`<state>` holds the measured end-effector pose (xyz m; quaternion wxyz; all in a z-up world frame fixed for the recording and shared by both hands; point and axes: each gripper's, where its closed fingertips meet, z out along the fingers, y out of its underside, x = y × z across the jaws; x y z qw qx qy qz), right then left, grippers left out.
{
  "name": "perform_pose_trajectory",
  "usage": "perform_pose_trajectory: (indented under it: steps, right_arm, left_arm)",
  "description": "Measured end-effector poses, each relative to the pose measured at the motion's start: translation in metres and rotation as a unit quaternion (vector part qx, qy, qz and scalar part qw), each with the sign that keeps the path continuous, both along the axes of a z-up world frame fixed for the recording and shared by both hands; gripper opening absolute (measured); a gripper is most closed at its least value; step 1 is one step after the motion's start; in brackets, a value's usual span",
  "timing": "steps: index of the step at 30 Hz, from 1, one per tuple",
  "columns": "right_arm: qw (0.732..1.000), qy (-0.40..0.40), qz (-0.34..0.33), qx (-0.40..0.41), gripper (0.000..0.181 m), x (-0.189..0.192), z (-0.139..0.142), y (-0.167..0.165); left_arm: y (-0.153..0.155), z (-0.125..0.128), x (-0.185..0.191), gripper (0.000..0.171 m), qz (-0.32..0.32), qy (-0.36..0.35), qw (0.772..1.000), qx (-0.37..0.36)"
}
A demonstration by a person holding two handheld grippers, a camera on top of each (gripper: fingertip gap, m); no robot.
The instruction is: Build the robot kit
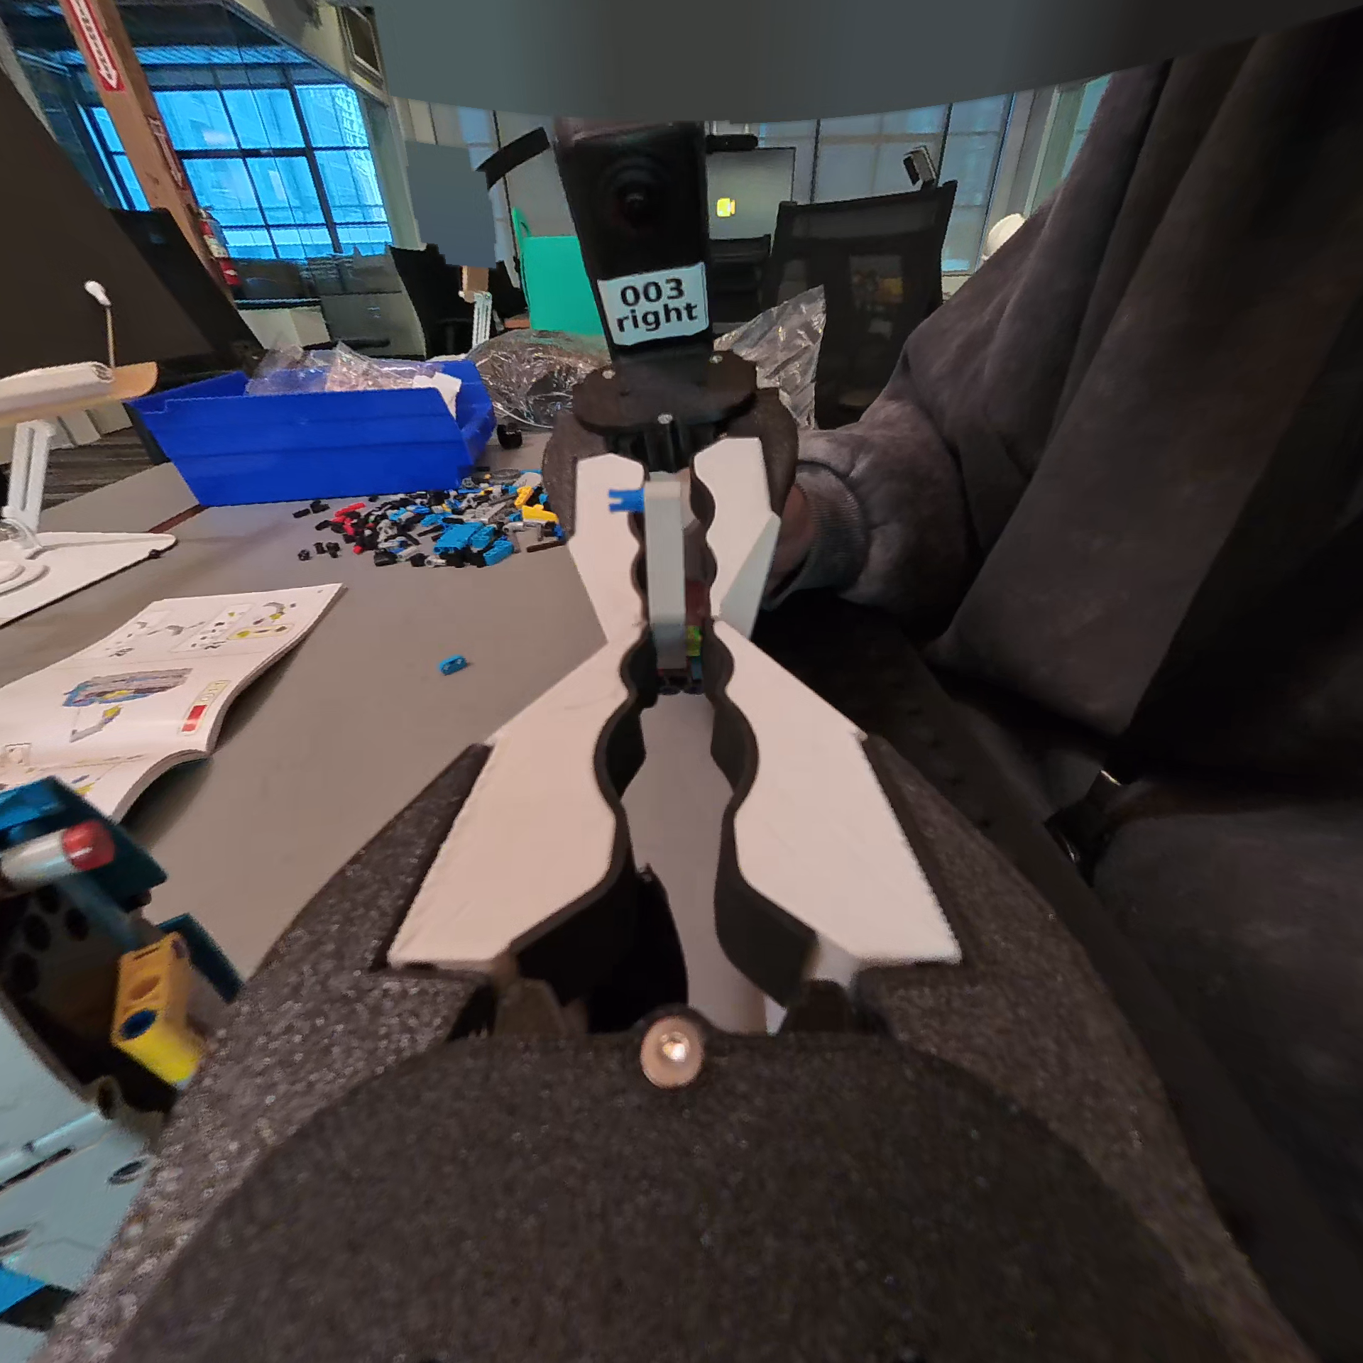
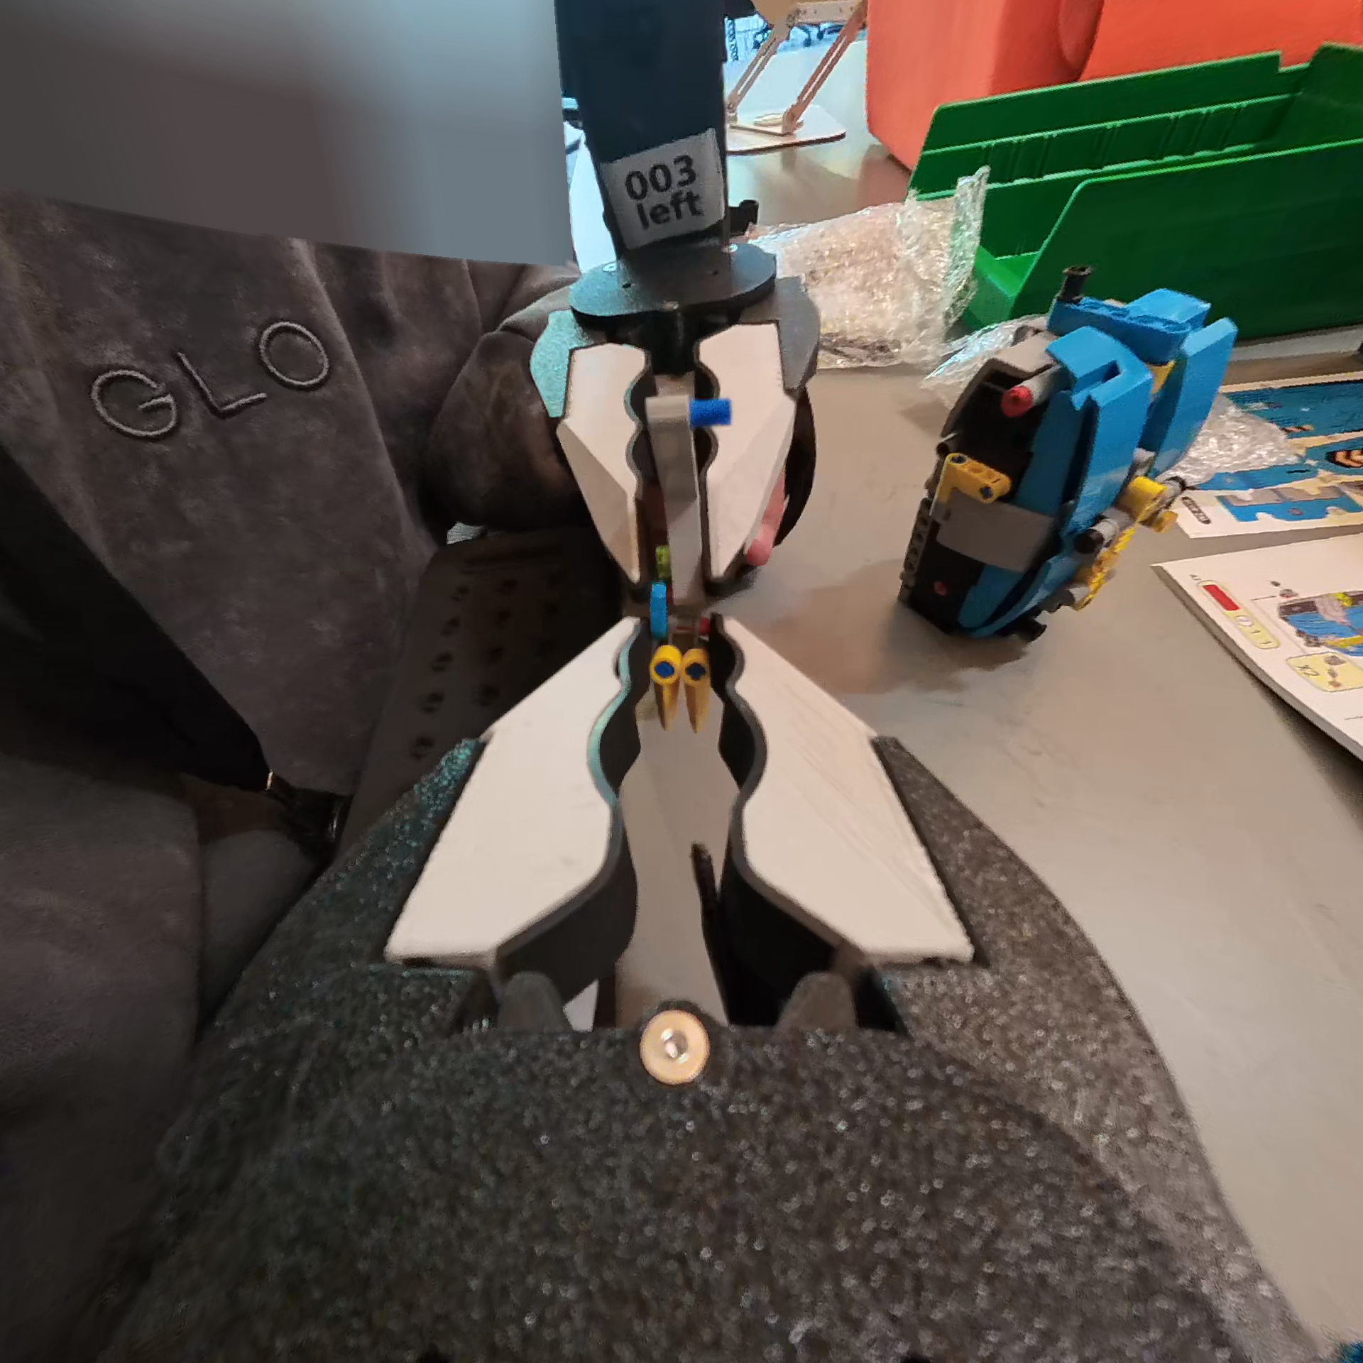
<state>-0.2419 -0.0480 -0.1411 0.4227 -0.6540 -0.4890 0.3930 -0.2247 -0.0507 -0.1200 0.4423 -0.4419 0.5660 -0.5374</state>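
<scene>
Beside the matt grey surface [image 2: 1106, 848], the blue brick model [image 2: 1062, 472] looks like glossy hard plastic. Green bin [image 2: 1180, 206] behind it: smooth plastic. Paper booklet [image 1: 147, 686]. Speckled, rough black gripper [image 2: 678, 664] housing.

I see each gripper, left gripper [image 1: 675, 675] and right gripper [image 2: 675, 642], built alike: white wedge fingers [image 1: 538, 804] with wavy black pads, a speckled black body, one silver screw [image 1: 667, 1056]. Each black camera post carries a white label [image 2: 666, 190]. My view shows a dark grey sleeve [image 1: 833, 516] with ribbed cuff.

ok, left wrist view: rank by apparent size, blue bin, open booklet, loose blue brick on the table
1-2. blue bin and open booklet: similar in frame; booklet is nearer the camera, so unsure.
3. loose blue brick: smallest.
</scene>
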Motion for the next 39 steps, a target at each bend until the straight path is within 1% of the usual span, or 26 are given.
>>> perform_pose_trajectory:
  steps: [6,10,11,14,17,19,20,23,25,28,32,36,39]
  right_arm:
    - [1.000,0.004,0.024,-0.015,0.013,-0.001,0.000,-0.007]
    - [1.000,0.012,0.009,-0.007,0.015,-0.001,0.003,-0.002]
    - [1.000,0.016,-0.006,0.005,0.016,0.000,0.006,0.003]
    - [0.996,0.009,-0.043,0.078,0.018,0.001,0.013,0.011]
    - [0.992,0.014,-0.061,0.107,0.024,0.003,0.018,0.013]
    - [0.993,0.013,-0.059,0.100,0.023,0.003,0.016,0.012]
    - [0.994,0.016,-0.056,0.095,0.020,0.004,0.016,0.011]
    - [0.994,0.022,-0.058,0.092,0.019,0.007,0.019,0.012]
    - [0.994,0.007,-0.057,0.089,0.018,0.008,0.015,0.013]
    - [0.994,-0.005,-0.060,0.092,0.017,0.010,0.014,0.013]
    - [0.994,-0.020,-0.056,0.095,0.016,0.011,0.010,0.012]
    - [0.993,-0.028,-0.061,0.099,0.017,0.012,0.010,0.012]
    - [0.995,-0.017,-0.058,0.079,0.016,0.011,0.013,0.010]
  left_arm:
    - [-0.007,0.000,-0.001,0.010,-0.022,0.006,0.999,-0.024]
    - [-0.003,0.004,-0.001,0.011,-0.010,-0.006,1.000,-0.023]
    - [0.000,0.006,-0.001,0.011,-0.003,-0.016,1.000,-0.019]
    - [0.004,0.012,-0.003,0.011,0.014,-0.046,0.999,0.016]
    - [0.001,0.016,-0.004,0.011,0.022,-0.069,0.996,0.056]
    - [0.001,0.016,-0.004,0.011,0.024,-0.068,0.996,0.057]
    - [0.002,0.016,-0.004,0.012,0.026,-0.068,0.996,0.057]
    - [0.004,0.014,-0.003,0.012,0.031,-0.064,0.996,0.062]
    - [0.005,0.011,-0.002,0.013,0.036,-0.056,0.996,0.065]
    - [0.010,0.010,-0.002,0.019,0.050,-0.049,0.995,0.067]
    - [0.007,0.006,-0.002,0.014,0.036,-0.038,0.996,0.069]
    - [0.007,0.005,-0.001,0.011,0.025,-0.028,0.998,0.043]
    - [0.007,0.008,-0.002,0.011,0.026,-0.036,0.998,0.039]
